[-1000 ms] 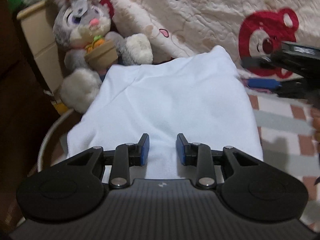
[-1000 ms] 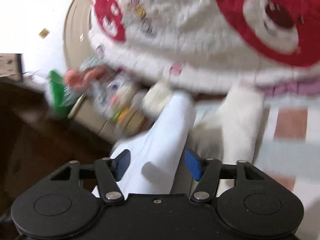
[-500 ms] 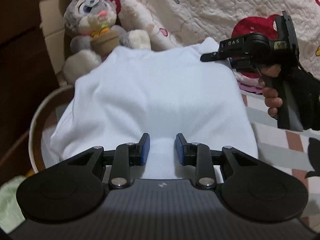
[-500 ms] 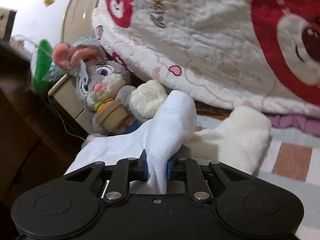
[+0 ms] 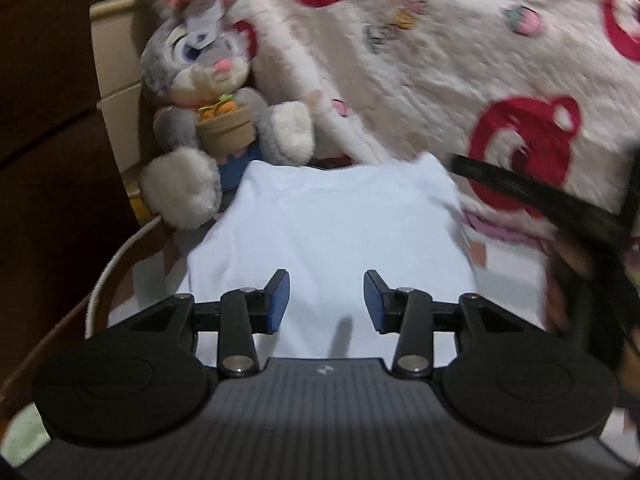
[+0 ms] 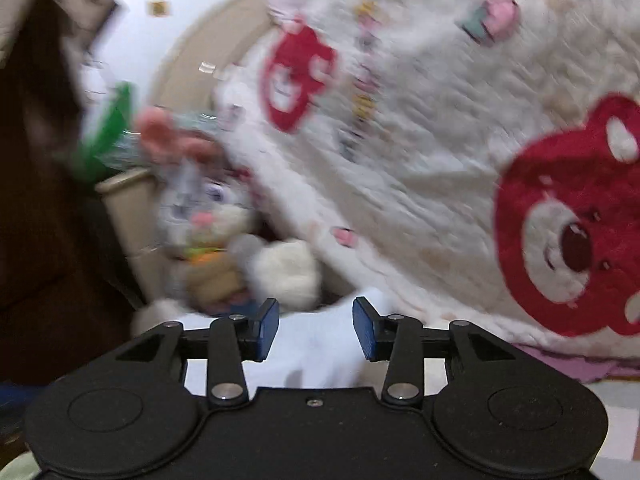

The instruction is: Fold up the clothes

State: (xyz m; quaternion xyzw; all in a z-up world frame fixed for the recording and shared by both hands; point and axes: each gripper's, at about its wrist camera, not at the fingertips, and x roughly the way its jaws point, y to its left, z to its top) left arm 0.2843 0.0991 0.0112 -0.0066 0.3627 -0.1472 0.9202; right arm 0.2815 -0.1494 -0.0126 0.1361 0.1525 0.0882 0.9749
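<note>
With both sets of blue pads parted and nothing between them, no hold at present on the white folded cotton garment [image 5: 340, 240]. Left gripper [image 5: 326, 300] spread wide above the garment's near edge; right gripper [image 6: 316, 330] likewise wide over the far right corner. Garment flat on the checked pastel bed cover [image 5: 516, 280], a neat rectangle, its far edge just beside the grey plush rabbit with a carrot pot [image 5: 212, 120] and the cream quilted blanket with red bear faces [image 5: 440, 80].

Likely trouble: a careless pinch through several layers, dragging the fold open; a sweep toward the far edge, knocking the rabbit or catching the blanket hem; motion blur in the right wrist view suggesting speed, so a snagged corner plausible.

Little room at the far edge and the left side, where the bed's pale curved rim [image 5: 116, 264] runs close. Freer space along the right side and the near edge.
</note>
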